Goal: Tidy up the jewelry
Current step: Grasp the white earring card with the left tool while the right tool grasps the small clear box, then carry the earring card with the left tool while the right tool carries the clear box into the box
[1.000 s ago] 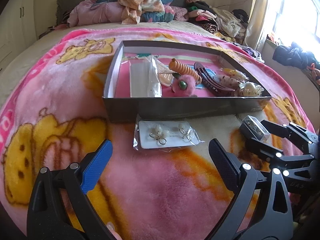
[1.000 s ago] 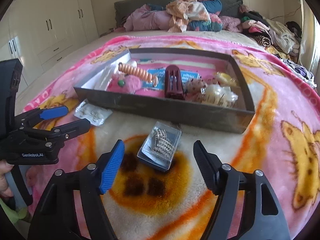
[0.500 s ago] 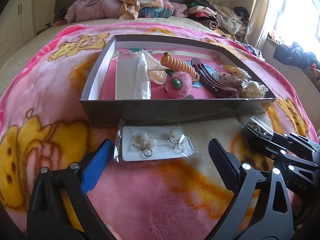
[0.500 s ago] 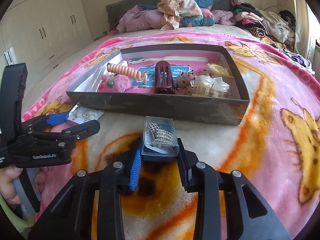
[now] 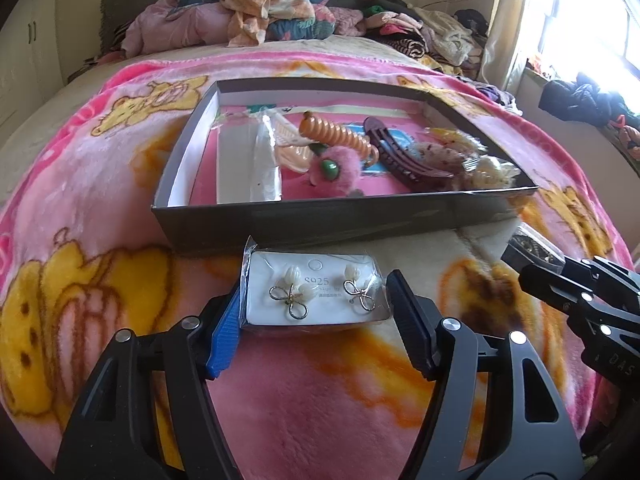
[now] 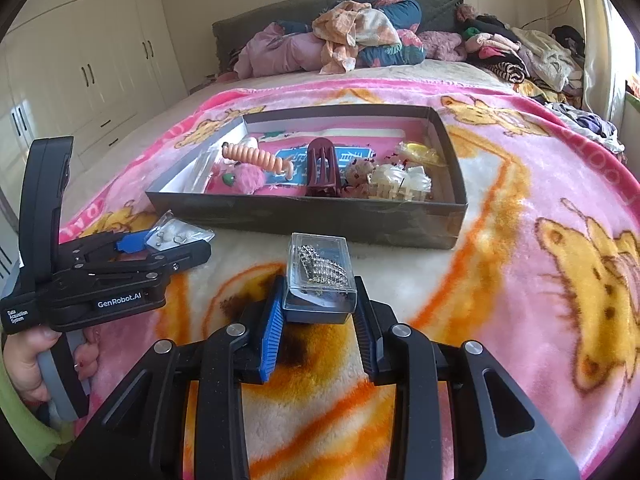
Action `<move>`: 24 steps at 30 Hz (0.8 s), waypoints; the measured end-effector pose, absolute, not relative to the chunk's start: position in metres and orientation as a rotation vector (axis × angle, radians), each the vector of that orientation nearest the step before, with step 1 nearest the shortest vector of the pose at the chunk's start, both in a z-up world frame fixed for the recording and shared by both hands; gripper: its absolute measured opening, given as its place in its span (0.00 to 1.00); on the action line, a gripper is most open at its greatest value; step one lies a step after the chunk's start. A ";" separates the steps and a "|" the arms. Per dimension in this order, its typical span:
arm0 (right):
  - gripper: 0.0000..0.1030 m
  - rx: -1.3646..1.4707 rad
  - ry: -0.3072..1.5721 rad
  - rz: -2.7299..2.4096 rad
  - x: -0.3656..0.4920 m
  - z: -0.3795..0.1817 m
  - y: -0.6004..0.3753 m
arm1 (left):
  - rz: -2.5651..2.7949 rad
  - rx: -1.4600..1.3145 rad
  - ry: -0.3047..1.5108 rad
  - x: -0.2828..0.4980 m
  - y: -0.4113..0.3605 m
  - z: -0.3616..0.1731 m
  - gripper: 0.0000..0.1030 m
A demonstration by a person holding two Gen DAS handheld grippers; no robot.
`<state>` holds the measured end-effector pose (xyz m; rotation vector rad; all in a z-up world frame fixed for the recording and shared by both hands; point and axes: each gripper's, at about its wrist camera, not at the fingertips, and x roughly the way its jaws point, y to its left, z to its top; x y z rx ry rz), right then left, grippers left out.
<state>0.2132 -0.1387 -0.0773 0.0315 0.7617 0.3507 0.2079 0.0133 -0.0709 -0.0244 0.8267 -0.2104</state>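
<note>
Left wrist view. Left tongs (image 5: 316, 320), black with one blue pad: the jaws have just been closing around a white earring card in a clear plastic sleeve (image 5: 314, 294); the blue pad touches the sleeve's edge at 9 o'clock, while a slight gap appears to remain at the black pad at 3 o'clock, so a full clamp is not seen. The card bears two gold-wire bow earrings with pale beads and lies on the pink plush blanket with yellow bear print (image 5: 80, 208), just in front of the shallow grey cardboard box (image 5: 320, 220). Held in the box: an orange spiral hair tie (image 5: 340, 136), a pink fluffy ornament with a green eye (image 5: 332, 172), a maroon plastic hair clip (image 5: 400, 156) and pale clips at 3 o'clock. The right tongs (image 5: 520, 256) are seen at 3 o'clock.

Right wrist view. Right tongs (image 6: 320, 312): clenched on a small clear plastic case with a dark base holding a rhinestone piece (image 6: 320, 272), gripped by its two sides. The case sits at 6 o'clock from the grey box, near its front wall. At 9 o'clock, the left tongs and the sleeved card are seen, the handle held by a hand (image 6: 28, 360). A pile of clothes (image 6: 360, 36) is heaped at 12 o'clock at the head of the bed.
</note>
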 end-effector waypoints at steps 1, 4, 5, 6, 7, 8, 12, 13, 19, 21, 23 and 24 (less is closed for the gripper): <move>0.30 0.030 0.758 0.351 0.212 -0.076 -0.139 | -0.216 -0.028 0.821 0.205 0.013 -0.068 0.56; 0.30 0.026 0.745 0.350 0.207 -0.071 -0.141 | -0.228 -0.032 0.808 0.199 0.011 -0.062 0.56; 0.30 0.025 0.741 0.352 0.205 -0.069 -0.142 | -0.232 -0.032 0.802 0.197 0.010 -0.059 0.56; 0.30 0.025 0.737 0.352 0.204 -0.067 -0.142 | -0.237 -0.031 0.797 0.195 0.009 -0.057 0.56; 0.30 0.026 0.733 0.352 0.202 -0.066 -0.142 | -0.240 -0.031 0.794 0.193 0.008 -0.055 0.56; 0.30 0.028 0.730 0.354 0.200 -0.064 -0.142 | -0.244 -0.032 0.789 0.190 0.008 -0.053 0.56; 0.30 0.021 0.715 0.362 0.195 -0.057 -0.142 | -0.249 -0.044 0.772 0.183 0.010 -0.044 0.56; 0.30 0.017 0.712 0.366 0.193 -0.055 -0.141 | -0.250 -0.047 0.769 0.181 0.010 -0.043 0.56; 0.30 -0.001 0.692 0.388 0.185 -0.046 -0.134 | -0.243 -0.052 0.749 0.172 0.018 -0.035 0.56; 0.30 -0.006 0.687 0.394 0.183 -0.043 -0.132 | -0.239 -0.056 0.744 0.170 0.021 -0.032 0.56; 0.30 -0.012 0.683 0.401 0.182 -0.041 -0.129 | -0.234 -0.056 0.738 0.169 0.024 -0.030 0.56; 0.30 -0.014 0.680 0.403 0.181 -0.040 -0.128 | -0.232 -0.057 0.736 0.168 0.025 -0.029 0.56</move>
